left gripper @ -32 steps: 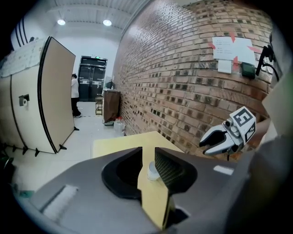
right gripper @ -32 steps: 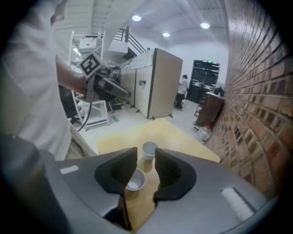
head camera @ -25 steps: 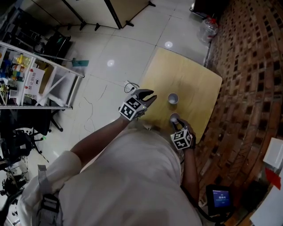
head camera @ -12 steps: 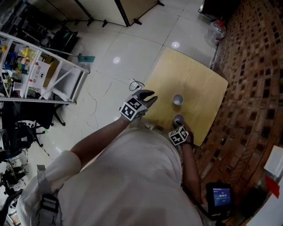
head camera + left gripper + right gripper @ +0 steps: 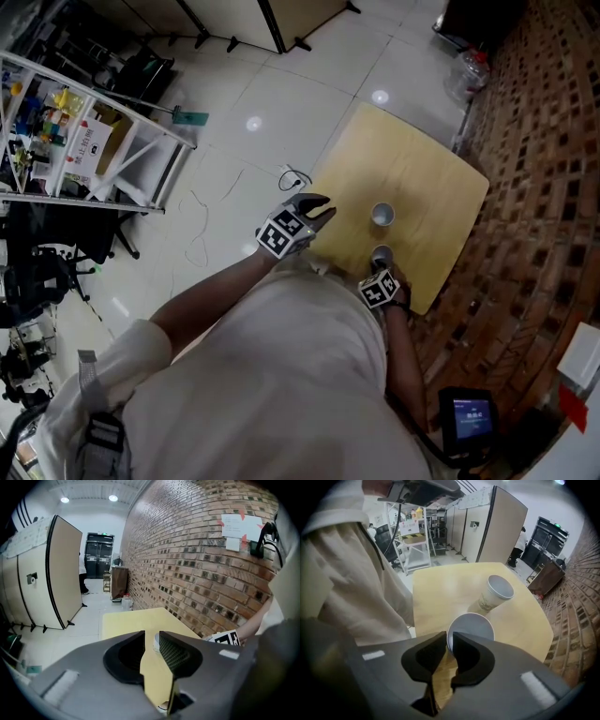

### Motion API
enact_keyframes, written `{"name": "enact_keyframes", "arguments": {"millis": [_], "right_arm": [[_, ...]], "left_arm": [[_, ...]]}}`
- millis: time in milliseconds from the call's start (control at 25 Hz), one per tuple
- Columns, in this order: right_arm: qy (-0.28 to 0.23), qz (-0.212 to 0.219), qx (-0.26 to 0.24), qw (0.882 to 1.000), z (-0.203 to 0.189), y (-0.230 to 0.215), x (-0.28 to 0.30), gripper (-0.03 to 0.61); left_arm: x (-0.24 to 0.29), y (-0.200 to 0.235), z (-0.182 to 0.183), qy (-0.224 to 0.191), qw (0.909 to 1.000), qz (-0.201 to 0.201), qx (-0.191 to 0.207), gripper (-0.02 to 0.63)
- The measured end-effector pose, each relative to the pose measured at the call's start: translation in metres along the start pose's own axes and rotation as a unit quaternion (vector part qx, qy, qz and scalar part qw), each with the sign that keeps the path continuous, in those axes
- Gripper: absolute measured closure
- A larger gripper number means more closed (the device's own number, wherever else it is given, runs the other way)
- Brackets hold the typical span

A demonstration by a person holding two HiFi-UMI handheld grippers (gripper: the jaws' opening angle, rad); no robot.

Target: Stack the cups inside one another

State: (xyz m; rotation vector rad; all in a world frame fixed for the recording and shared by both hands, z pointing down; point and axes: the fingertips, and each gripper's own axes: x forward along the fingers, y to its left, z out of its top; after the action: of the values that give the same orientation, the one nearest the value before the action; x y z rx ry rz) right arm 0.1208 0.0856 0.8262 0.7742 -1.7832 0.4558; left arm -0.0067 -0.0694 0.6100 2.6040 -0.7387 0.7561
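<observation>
Far cup [image 5: 496,592], print [image 5: 487,603] illegible

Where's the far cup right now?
Head view: the far cup stands mouth up near the middle of the table, just beyond the near cup on the person's right.

Smooth matt pale-wood desk [image 5: 422,169], near cup [image 5: 471,623] and far cup [image 5: 496,594] of white paper, glossy tiled floor [image 5: 281,103], rough brick wall [image 5: 544,187], soft cloth shirt [image 5: 262,375].
</observation>
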Motion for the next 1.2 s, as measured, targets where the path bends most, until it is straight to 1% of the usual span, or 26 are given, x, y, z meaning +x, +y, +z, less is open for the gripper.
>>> {"name": "enact_keyframes", "arguments": {"millis": [360, 600, 960, 1200], "right_arm": [[-0.002, -0.003, -0.007, 1.000, 0.000, -0.003, -0.002, 0.554], [-0.023, -0.012, 0.023, 0.999, 0.005, -0.013, -0.018, 0.557], [-0.064, -0.053, 0.050, 0.995, 0.025, -0.048, -0.059, 0.557], [-0.094, -0.085, 0.045, 0.991, 0.051, -0.075, -0.092, 0.557]], "left_arm": [[-0.002, 0.004, -0.003, 0.002, 1.0000, 0.006, -0.005, 0.499], [0.000, 0.001, -0.002, 0.001, 1.0000, 0.003, -0.006, 0.499], [0.006, -0.003, -0.003, 0.001, 1.0000, -0.001, -0.009, 0.500], [0.007, -0.003, -0.003, -0.002, 0.9999, -0.001, -0.013, 0.500]]}}
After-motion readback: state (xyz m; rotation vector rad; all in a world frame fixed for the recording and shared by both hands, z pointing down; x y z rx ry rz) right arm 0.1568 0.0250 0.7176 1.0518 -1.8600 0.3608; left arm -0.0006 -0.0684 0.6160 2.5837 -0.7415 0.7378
